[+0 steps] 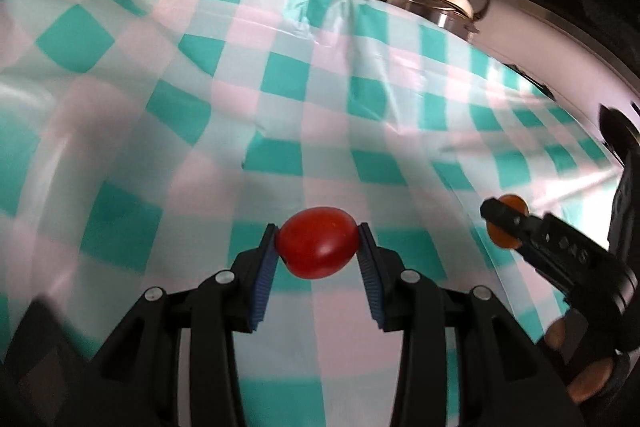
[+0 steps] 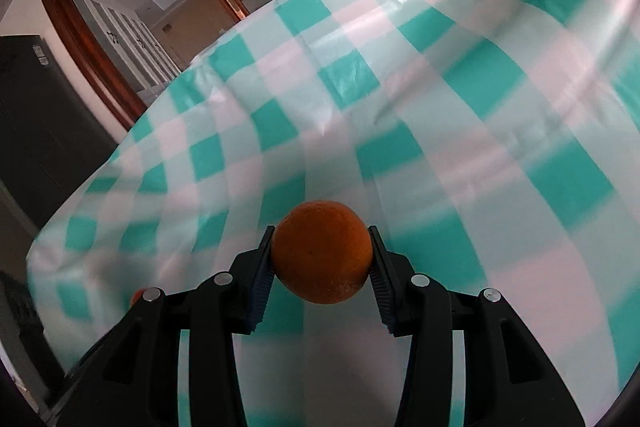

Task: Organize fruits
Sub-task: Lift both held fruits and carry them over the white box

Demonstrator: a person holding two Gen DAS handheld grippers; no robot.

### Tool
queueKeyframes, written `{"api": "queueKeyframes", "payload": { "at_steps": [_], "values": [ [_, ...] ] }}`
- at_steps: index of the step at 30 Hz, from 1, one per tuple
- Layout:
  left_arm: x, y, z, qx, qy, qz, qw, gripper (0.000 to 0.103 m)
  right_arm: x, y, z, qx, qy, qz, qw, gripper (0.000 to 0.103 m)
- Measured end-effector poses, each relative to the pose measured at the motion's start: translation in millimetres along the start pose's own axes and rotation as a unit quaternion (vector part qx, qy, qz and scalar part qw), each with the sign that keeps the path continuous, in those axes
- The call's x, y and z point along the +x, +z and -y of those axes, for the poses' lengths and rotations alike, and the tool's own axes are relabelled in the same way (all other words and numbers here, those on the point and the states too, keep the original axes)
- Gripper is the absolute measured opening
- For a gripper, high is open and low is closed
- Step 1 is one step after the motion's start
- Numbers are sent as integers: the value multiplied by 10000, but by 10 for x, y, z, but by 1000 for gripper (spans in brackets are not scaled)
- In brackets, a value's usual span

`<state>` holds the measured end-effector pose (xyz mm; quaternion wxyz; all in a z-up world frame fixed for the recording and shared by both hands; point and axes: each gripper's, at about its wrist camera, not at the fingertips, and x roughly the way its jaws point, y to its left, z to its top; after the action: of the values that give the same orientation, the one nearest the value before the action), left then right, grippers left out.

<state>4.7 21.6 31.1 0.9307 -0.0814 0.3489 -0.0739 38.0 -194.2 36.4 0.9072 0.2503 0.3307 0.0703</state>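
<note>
We held a red tomato (image 1: 318, 247) crosswise in our left gripper (image 1: 319, 247) and an orange (image 2: 322, 251) in our right gripper (image 2: 322, 255), both above the checked tablecloth (image 1: 280, 75), no container visible

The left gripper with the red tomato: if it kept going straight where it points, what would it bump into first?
Probably the teal-and-white checked tablecloth. The left gripper, shut on the small red tomato, tilts down at bare cloth, with nothing else showing in that line. Depth is hard to judge here.
</note>
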Motion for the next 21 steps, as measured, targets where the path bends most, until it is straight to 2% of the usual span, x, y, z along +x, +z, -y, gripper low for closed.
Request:
{"api": "queueKeyframes", "payload": {
  "at_steps": [4,8,13,17,21],
  "values": [
    [-204,-195,101,158,-116,-32,9998,40,-554,-319,5,-99,66,173,9998,44],
    [-442,-427,234,260,-270,-74,9993,40,-1019,-522,82,-257,43,289,9992,44],
    [-758,-735,539,614,-454,-55,9971,40,-1624,-741,247,-370,76,445,9983,44],
    [-997,-939,904,1174,-632,-4,9911,40,-2188,-937,485,-533,-144,716,9959,44],
    [-1182,-1128,1343,1679,-958,-76,9811,40,-2654,-1104,868,-457,-547,936,9931,44]
  ]
}}
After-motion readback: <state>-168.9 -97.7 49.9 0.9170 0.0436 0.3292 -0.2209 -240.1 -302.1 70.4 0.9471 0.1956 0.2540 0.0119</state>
